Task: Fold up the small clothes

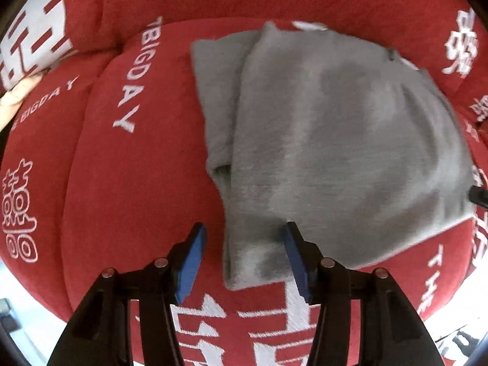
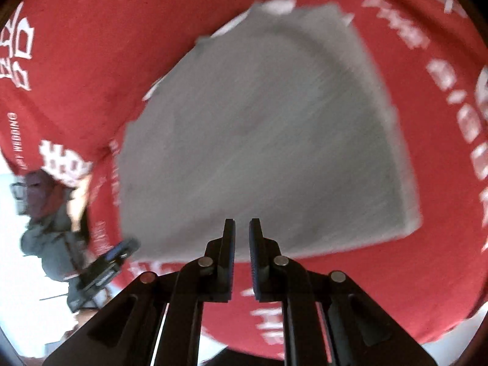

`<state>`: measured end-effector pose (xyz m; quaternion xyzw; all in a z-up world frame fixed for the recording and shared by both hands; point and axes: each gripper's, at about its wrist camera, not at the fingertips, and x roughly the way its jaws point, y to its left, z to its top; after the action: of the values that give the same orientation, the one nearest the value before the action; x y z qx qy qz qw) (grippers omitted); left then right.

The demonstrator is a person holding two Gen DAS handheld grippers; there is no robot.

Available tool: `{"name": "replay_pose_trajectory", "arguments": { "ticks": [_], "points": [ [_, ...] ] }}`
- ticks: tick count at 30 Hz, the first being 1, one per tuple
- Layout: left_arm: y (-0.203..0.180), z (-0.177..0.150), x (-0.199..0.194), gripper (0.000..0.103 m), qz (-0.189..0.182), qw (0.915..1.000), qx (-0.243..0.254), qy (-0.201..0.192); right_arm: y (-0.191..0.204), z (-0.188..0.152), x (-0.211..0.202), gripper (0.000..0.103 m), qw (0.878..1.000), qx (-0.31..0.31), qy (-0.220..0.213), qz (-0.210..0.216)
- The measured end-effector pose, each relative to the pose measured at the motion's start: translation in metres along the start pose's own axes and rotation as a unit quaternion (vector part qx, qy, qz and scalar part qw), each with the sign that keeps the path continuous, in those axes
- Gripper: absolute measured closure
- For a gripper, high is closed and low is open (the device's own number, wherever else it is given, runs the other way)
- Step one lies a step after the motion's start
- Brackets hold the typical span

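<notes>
A folded garment (image 1: 335, 140) is lying flat on a printed cushion (image 1: 128, 183), toward the right part of it in the left wrist view. A narrower folded layer is sticking out from under the garment's left edge. The left gripper (image 1: 242, 262) is hanging over the garment's near left corner, one finger over the cloth, the other over bare cushion, nothing pinched between them. The right gripper (image 2: 242, 262) is hovering above the garment's near edge, jaws almost together. In the right wrist view the left gripper is sitting at the garment's lower left corner
</notes>
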<state>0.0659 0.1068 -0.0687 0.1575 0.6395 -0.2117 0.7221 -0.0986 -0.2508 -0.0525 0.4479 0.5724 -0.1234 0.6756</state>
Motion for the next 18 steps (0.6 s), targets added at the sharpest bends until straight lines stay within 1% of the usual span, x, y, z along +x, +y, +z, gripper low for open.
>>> {"name": "replay_pose_trajectory", "arguments": {
  "ticks": [2,3,6,7,9,13,18],
  "points": [
    [0.005,-0.001,0.002,0.049,0.000,0.9999,-0.013,-0.002,-0.009,0.009,-0.004,0.091,0.999,-0.015,-0.007,-0.034],
    [0.009,-0.001,0.003,0.043,0.003,0.9998,-0.019,-0.005,-0.014,0.011,-0.004,0.091,0.999,-0.019,-0.005,-0.042],
    [0.018,-0.001,0.004,0.043,0.005,0.9995,-0.029,-0.007,-0.039,0.016,0.005,0.093,0.996,-0.026,0.020,-0.088],
    [0.019,-0.001,0.005,0.043,0.003,0.9995,-0.032,-0.005,-0.050,0.016,0.006,0.096,0.995,-0.025,0.023,-0.089],
    [0.019,0.000,0.003,0.043,0.011,0.9995,-0.029,0.001,-0.062,0.018,0.001,0.096,0.998,-0.015,0.015,-0.060],
    [0.013,0.001,-0.003,0.043,0.034,0.9991,-0.023,0.014,-0.066,0.017,-0.006,0.096,0.997,-0.016,0.012,-0.069],
    [0.004,0.003,-0.010,0.043,0.037,0.9985,-0.033,0.025,-0.065,0.012,-0.014,0.094,0.997,-0.010,0.012,-0.080]
  ]
}}
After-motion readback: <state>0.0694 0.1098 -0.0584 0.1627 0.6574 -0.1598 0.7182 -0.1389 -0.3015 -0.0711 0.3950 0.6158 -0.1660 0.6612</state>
